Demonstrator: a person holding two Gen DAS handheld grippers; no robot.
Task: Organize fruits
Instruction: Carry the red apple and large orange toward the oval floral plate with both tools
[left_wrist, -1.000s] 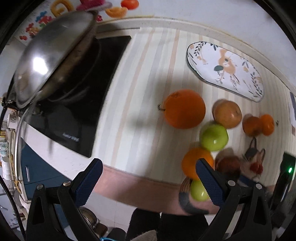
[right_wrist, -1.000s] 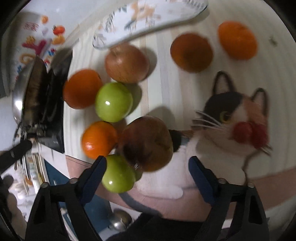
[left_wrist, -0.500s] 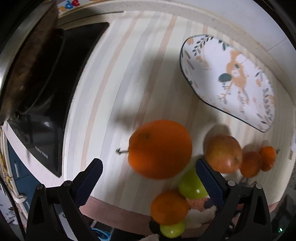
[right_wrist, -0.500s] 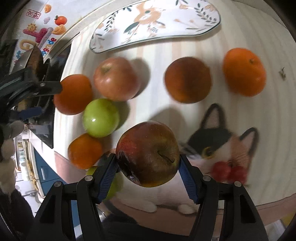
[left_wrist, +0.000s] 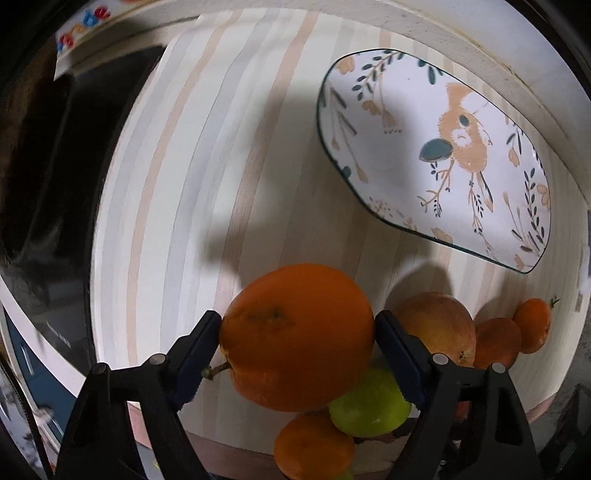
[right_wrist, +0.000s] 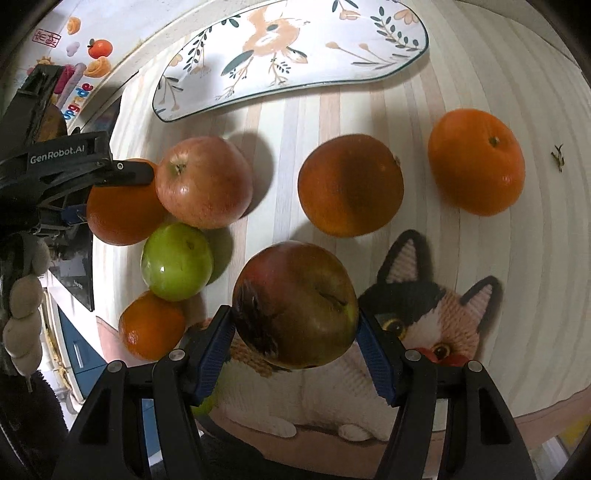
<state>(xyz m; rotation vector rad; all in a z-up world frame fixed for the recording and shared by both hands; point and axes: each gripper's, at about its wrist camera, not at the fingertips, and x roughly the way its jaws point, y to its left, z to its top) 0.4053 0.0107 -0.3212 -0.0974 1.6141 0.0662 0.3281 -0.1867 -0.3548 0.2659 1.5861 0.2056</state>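
Note:
In the left wrist view, my left gripper has a large orange between its blue pads. Its jaws are closing and both pads touch the orange's sides. My right gripper is shut on a dark red-green apple, held just above the cat-print mat. The bird-patterned plate lies beyond with nothing on it. On the striped counter lie a pink apple, a green apple and three oranges.
A black hob takes up the counter's left side. The counter's front edge runs just below the fruit. A dry stem scrap lies at the right. Bare striped counter lies between the hob and the plate.
My left gripper came down over the large orange and its jaws narrowed onto it. My right gripper shut on the dark apple and has drifted a little with it.

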